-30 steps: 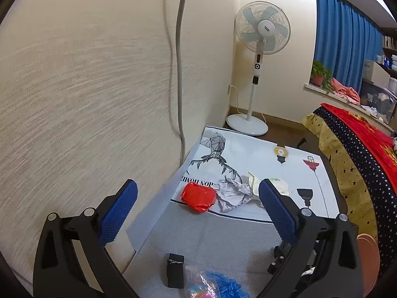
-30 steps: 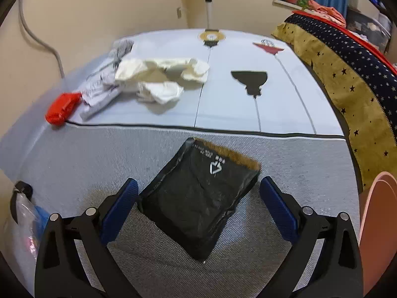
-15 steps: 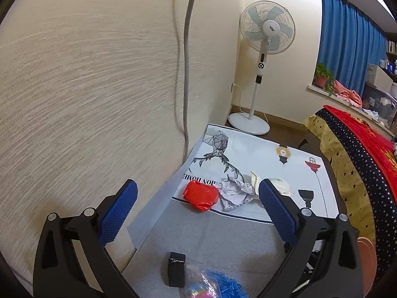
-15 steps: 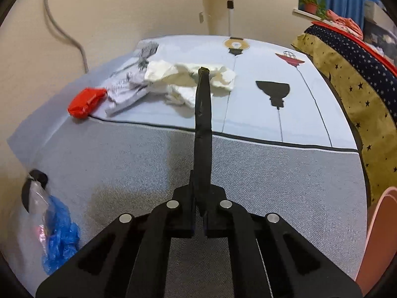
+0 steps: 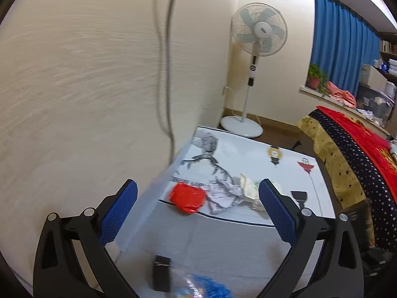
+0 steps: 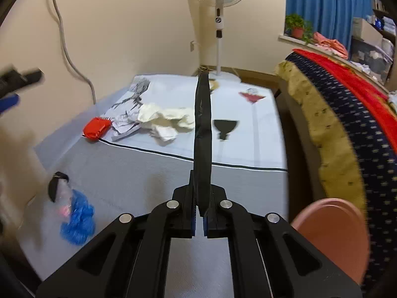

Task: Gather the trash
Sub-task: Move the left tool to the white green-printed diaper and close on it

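- Right wrist view: the right tool is clamped tight on the flat black plastic pouch, lifted edge-on above the grey mat; pickup step, a bin comes next
- The left tool hangs wide open and empty above the crumpled red wrapper

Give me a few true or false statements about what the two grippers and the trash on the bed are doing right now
1. The right gripper is shut on a black bag. True.
2. The left gripper holds the red wrapper. False: it is open and empty; the wrapper lies on the sheet.
3. The crumpled white paper lies beside the red wrapper's side of the bed. True.
4. The fan lies on the bed. False: it stands on the floor.
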`<action>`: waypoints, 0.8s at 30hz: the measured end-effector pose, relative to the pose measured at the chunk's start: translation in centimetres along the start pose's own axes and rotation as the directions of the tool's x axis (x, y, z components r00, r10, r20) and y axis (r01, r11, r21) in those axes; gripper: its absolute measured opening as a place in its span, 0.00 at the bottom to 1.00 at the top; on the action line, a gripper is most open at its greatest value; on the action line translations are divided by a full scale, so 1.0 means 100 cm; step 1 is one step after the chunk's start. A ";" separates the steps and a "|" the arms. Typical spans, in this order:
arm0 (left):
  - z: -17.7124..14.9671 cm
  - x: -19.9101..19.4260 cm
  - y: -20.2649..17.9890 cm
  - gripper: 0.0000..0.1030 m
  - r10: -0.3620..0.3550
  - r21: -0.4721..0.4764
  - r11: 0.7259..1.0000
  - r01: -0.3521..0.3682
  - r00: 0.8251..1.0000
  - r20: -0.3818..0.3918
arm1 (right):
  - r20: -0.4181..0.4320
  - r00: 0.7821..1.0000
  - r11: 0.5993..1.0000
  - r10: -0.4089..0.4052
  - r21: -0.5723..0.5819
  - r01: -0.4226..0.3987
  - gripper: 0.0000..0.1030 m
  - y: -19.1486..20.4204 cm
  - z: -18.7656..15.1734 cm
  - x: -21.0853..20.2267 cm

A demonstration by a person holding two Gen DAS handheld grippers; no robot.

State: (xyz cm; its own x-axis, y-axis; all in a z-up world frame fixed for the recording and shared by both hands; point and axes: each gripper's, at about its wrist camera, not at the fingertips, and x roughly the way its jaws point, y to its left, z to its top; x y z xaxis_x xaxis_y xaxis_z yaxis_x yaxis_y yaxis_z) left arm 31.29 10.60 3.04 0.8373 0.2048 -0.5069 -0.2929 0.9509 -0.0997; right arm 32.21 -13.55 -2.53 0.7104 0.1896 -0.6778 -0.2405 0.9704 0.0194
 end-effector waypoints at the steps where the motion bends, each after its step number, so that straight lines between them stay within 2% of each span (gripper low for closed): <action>1: -0.003 0.003 -0.007 0.92 -0.026 0.006 1.000 0.026 1.000 0.001 | 0.000 1.000 1.000 -0.008 0.003 0.008 0.04 -0.006 0.001 -0.011; 7: -0.012 0.029 -0.048 0.92 -0.153 0.035 0.988 0.153 0.988 0.013 | 0.022 0.997 0.996 -0.073 0.044 0.072 0.04 -0.048 -0.009 -0.082; 10: -0.021 0.065 -0.076 0.92 -0.204 0.047 0.978 0.206 0.978 -0.045 | 0.015 0.995 0.991 -0.099 0.088 0.098 0.04 -0.067 -0.020 -0.093; 14: -0.036 0.106 -0.098 0.92 -0.223 0.059 0.972 0.229 0.970 -0.095 | -0.012 0.993 0.982 -0.117 0.146 0.118 0.04 -0.094 -0.030 -0.088; 20: -0.059 0.158 -0.134 0.92 -0.241 0.184 0.944 0.273 0.954 -0.179 | -0.047 0.993 0.981 -0.110 0.155 0.117 0.04 -0.111 -0.033 -0.078; 24: -0.067 0.175 -0.146 0.92 -0.214 0.267 0.929 0.255 0.961 -0.173 | -0.061 0.994 0.983 -0.090 0.156 0.099 0.04 -0.112 -0.036 -0.075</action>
State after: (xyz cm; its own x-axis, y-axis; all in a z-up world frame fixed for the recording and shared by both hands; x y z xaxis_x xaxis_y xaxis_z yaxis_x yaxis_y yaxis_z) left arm 47.16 -1.21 -10.13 0.7876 -0.0470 -0.6144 0.0645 0.9979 0.0064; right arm 27.20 -26.38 -0.25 0.6874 0.0918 -0.7205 -0.0629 0.9958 0.0668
